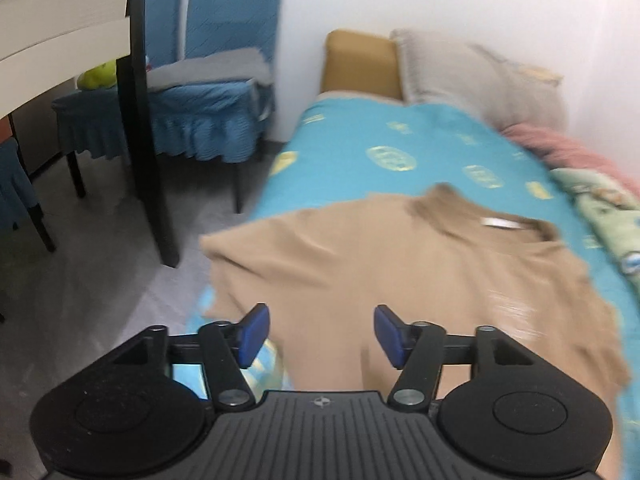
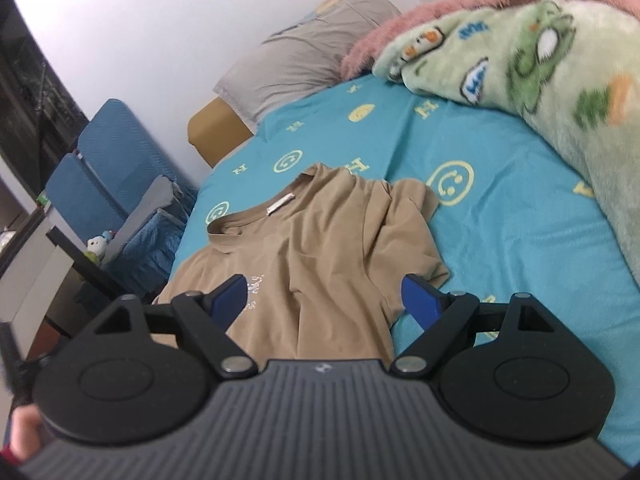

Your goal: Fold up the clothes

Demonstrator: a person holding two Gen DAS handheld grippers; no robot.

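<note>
We see our right gripper (image 2: 322, 300) with fingers (image 2: 420, 300) spread wide above the tan t-shirt (image 2: 320, 240) (collar toward the pillow (image 2: 304, 56)), lying rumpled on the turquoise bed sheet (image 2: 500, 220).

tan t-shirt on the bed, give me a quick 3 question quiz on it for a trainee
1. True or false: the tan t-shirt is already folded into a neat rectangle.
2. Multiple choice: what does the shirt lie on? A) a grey floor B) a turquoise bedsheet with yellow smiley faces C) a blue chair
3. Fill in: both the left claw and the right claw are ____ and hold nothing.

Key
1. False: it lies spread out and wrinkled, its white neck label showing, one sleeve bunched.
2. B
3. open
</note>
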